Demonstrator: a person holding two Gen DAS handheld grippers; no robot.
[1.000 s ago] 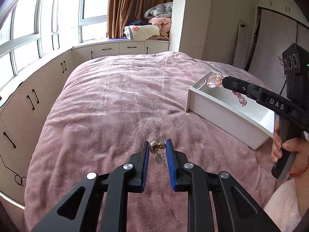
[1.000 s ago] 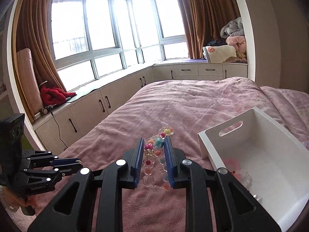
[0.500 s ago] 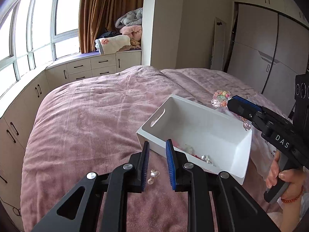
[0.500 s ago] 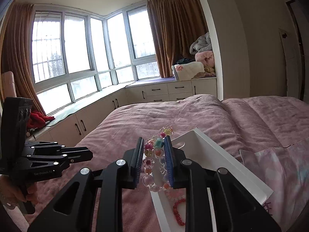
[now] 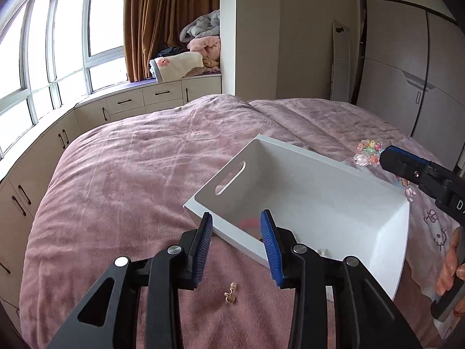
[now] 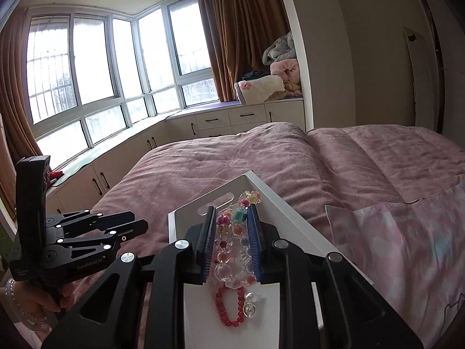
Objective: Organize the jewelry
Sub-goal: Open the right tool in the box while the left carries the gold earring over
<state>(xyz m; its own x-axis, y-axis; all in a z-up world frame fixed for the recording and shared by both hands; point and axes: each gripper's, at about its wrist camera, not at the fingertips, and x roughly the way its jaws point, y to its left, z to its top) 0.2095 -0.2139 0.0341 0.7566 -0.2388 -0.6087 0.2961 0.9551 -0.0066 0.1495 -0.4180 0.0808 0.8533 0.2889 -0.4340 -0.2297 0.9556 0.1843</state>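
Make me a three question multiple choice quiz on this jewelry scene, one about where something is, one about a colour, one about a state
1. Where does the small gold heart earring lie?
A. inside the white bin
B. on the pink bedspread, below the left claw
C. on the window seat

2. What colour is the bead bracelet lying in the white bin?
A. red
B. green
C. black

3. What state is the right claw in?
A. wide open and empty
B. shut on the colourful bead bracelet
C. shut on the bin's handle

Answers:
1 B, the earring rests on the bedspread outside the bin, under the open left claw.
2 A, the loop of round beads on the bin floor is red.
3 B, the colourful bead bracelet sits pinched between the blue pads over the bin.
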